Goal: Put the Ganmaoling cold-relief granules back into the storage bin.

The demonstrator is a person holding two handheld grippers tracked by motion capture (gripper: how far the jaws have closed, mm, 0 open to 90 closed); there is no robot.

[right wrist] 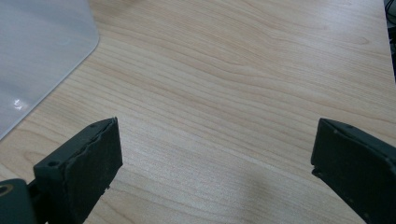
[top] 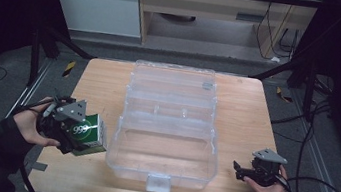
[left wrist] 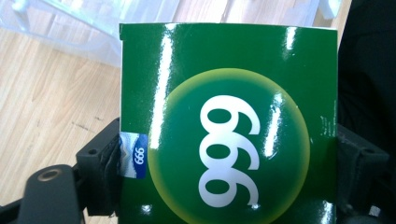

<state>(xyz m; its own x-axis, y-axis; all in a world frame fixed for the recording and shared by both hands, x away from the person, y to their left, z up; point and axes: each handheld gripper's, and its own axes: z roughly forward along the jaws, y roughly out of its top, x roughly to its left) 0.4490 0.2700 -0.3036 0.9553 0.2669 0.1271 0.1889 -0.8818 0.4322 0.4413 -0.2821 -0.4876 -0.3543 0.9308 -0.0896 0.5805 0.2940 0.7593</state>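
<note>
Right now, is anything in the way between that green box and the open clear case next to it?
Nothing visible blocks it. The green box, clamped in the left claw, sits just left of the clear case. Only the case's own near left wall lies between them; the box would have to be lifted over it.

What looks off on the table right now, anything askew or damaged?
Nothing stands out. The clear plastic case sits open and empty at mid-table, lid back. The left tongs grip the green 999 box squarely; the right tongs are open over bare wood.
</note>
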